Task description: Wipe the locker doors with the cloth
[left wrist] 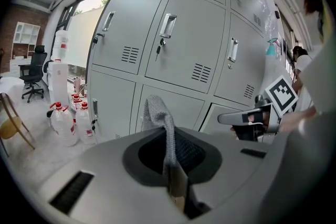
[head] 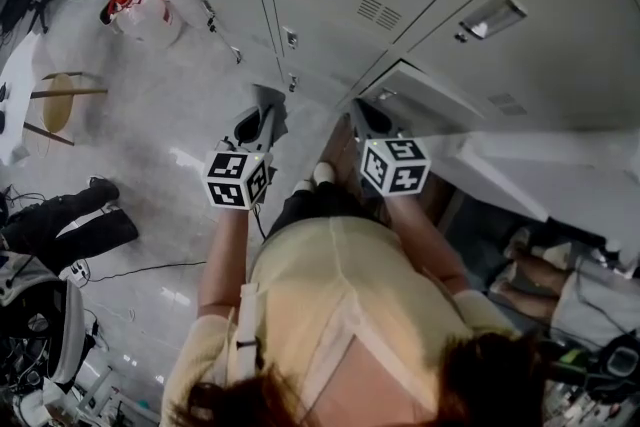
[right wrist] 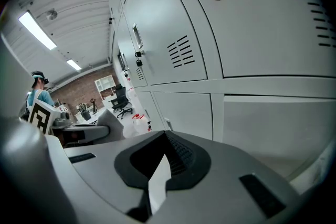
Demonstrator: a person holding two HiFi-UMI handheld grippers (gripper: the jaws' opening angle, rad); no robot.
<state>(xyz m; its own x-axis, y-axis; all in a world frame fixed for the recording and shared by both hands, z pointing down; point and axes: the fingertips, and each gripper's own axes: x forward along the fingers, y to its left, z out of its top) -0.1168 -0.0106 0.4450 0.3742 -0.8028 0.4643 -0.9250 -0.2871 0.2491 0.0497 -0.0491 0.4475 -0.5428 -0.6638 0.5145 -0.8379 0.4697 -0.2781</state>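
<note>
- Left tongs (left wrist: pixel 169 168) are pinched shut on a narrow fold of the grey cloth (left wrist: pixel 159 113), which stands up just short of the locker doors (left wrist: pixel 184 44).
- With so little clamped, a handle (left wrist: pixel 167 25) or hanging key (left wrist: pixel 158 50) could snag the cloth and pull it free.
- Right tongs (right wrist: pixel 156 178) are closed and empty, so they offer no backup.

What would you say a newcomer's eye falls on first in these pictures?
The bank of grey locker doors dominates every view. Before it the left gripper is shut on a grey cloth sticking up from its jaws; the right gripper, beside it, is shut and empty. White bottles stand at the lockers' left end.
</note>
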